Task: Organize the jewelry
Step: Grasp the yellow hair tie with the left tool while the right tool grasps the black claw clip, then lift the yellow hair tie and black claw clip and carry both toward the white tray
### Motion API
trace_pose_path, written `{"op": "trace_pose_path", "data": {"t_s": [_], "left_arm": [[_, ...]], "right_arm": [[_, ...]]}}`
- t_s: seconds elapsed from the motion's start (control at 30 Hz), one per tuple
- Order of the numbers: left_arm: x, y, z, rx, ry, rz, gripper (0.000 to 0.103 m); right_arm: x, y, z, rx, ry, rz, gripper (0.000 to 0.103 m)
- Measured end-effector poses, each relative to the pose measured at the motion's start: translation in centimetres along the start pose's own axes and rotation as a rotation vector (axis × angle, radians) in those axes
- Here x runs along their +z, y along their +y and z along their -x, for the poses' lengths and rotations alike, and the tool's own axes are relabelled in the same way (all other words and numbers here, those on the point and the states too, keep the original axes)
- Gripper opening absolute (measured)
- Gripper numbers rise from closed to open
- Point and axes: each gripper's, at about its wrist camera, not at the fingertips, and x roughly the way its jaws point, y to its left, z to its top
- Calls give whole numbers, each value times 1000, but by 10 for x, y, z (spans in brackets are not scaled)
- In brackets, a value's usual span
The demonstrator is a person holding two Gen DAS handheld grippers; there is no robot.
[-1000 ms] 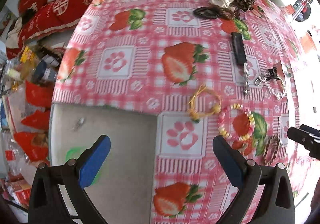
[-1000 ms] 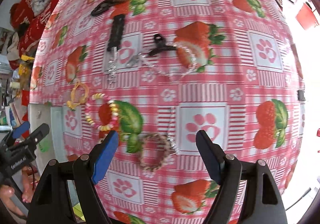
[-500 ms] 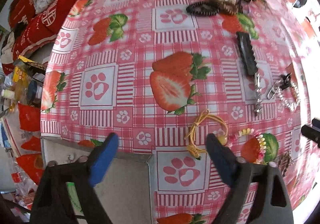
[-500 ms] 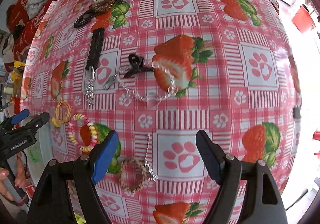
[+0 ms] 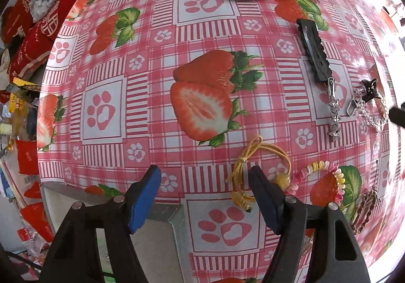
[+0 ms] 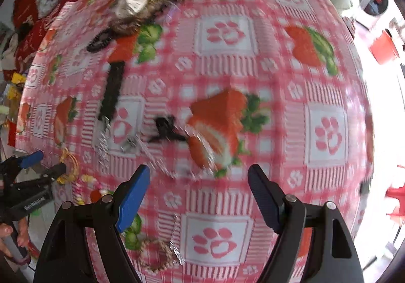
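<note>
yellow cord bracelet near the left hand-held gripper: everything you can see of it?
The yellow cord bracelet is a loop of several thin yellow strands, cord or elastic by the look, knotted at one side with short loose ends and a wrapped section nearer the camera. It lies flat on the strawberry tablecloth, beside a pastel bead bracelet. The left hand-held gripper hovers open; one finger overlaps its rim in view.

Both my wrist cameras look straight down along their fingers, close over the table (image 5: 207,29). The left view sits over its near-left edge, the right farther along. Both share the yellow cord (image 5: 255,156) and black clip (image 6: 112,90).
</note>
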Motion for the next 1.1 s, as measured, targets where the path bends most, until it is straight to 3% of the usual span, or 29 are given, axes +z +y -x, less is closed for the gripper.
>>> {"op": "trace_pose_path", "data": {"t_s": [0.1, 0.3, 0.4, 0.47, 0.53, 0.57, 0.7, 1.1], "left_arm": [[3, -2, -1, -8, -4, -5, 78], [8, -11, -5, -23, -7, 3, 78], [10, -17, -6, -47, -14, 2, 67], [8, -22, -4, -47, -18, -2, 64], [7, -25, -3, -66, -18, 0, 53], [5, -28, -2, -84, -17, -5, 49], [2, -45, 3, -101, -29, -55, 9], [-5, -43, 37, -212, -77, 29, 9]], "right_arm": [[11, 9, -2, 22, -18, 19, 81], [26, 26, -18, 28, -7, 30, 56], [25, 33, -25, 4, -1, 49, 44], [25, 34, -25, -18, -8, 62, 29], [26, 35, -25, -28, -13, 66, 19], [27, 34, -24, -32, -14, 66, 19], [28, 34, -22, -18, -23, 57, 19], [7, 11, 10, 96, -40, -29, 19]]}}
